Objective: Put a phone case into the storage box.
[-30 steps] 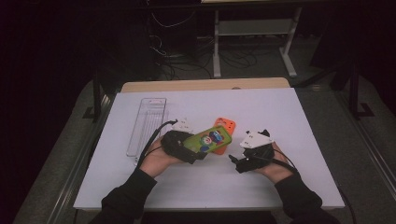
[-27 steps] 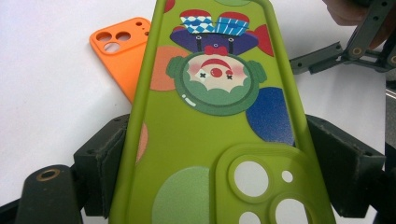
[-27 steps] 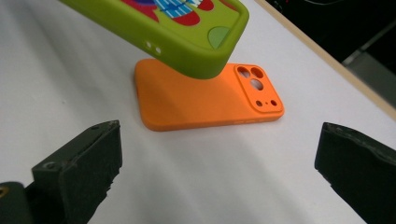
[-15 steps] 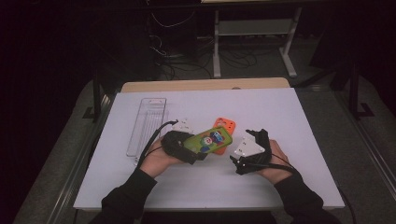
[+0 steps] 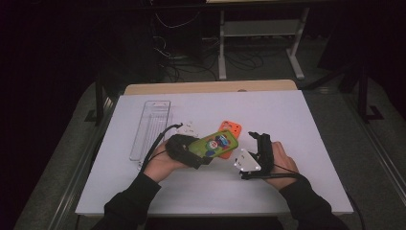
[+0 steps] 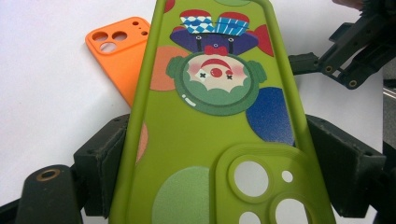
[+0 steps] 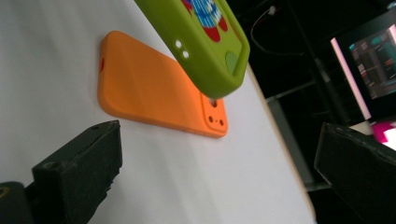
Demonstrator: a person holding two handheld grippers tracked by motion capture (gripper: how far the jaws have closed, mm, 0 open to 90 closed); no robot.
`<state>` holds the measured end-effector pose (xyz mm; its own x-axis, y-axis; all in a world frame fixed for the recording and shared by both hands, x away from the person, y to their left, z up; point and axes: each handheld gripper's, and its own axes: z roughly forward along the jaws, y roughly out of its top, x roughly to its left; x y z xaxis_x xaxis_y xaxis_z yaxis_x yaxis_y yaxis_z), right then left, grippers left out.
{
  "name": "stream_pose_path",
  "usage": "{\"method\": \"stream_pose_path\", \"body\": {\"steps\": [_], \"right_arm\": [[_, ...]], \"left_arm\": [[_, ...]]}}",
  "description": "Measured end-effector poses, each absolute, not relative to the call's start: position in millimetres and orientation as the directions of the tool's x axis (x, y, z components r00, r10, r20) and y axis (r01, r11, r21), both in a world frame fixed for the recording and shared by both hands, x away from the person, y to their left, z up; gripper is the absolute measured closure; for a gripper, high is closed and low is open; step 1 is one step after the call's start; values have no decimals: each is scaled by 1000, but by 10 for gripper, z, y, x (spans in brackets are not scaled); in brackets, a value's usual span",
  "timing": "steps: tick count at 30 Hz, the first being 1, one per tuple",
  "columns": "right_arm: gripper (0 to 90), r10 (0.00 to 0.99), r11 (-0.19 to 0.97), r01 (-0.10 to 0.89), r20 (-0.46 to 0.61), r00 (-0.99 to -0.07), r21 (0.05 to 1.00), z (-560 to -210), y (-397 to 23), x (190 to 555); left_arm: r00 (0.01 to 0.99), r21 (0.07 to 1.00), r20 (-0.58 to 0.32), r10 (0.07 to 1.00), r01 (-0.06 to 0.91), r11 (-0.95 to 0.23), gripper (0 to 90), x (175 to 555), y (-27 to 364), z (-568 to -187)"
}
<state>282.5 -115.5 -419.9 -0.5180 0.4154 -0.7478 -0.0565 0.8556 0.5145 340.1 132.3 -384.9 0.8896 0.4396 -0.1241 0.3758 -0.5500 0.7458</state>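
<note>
— Two fingers of the left gripper clamp the sides of a green phone case, camera holes nearest the gripper, held above the counter.

— And the right gripper?

— Its fingers stand wide apart with nothing between them, just beside the green case's far end.

— What lies beyond?

— An orange phone case flat on the counter, partly under the green one; a clear tray sits well to the left.
</note>
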Motion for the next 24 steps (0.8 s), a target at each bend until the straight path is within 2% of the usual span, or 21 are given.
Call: {"method": "stream_pose_path", "body": {"steps": [3, 6, 9, 12, 21, 24], "right_arm": [[1, 331, 898, -102, -810, -484, 428, -4213, -1134, 2823], [1, 324, 902, -113, -827, -459, 416, -4235, -1106, 2801], [1, 276, 920, -139, -859, -430, 366, -4227, -1107, 2802], [1, 270, 924, -135, -860, -433, 358, -4244, -1102, 2790], [1, 176, 943, -216, -932, -317, 252, -4267, -1031, 2743], [1, 156, 944, -236, -944, -291, 229, -4277, -1012, 2735]], "left_arm": [[891, 734, -118, 439, 376, -566, 156, 3399, 1331, -3846], [888, 735, -131, 440, 386, -558, 156, 3391, 1322, -3849], [888, 735, -132, 441, 386, -557, 156, 3389, 1321, -3850], [888, 735, -130, 441, 385, -558, 156, 3390, 1323, -3849], [896, 738, -103, 431, 359, -571, 156, 3405, 1327, -3841], [888, 739, -120, 444, 379, -557, 156, 3386, 1324, -3837]]}}
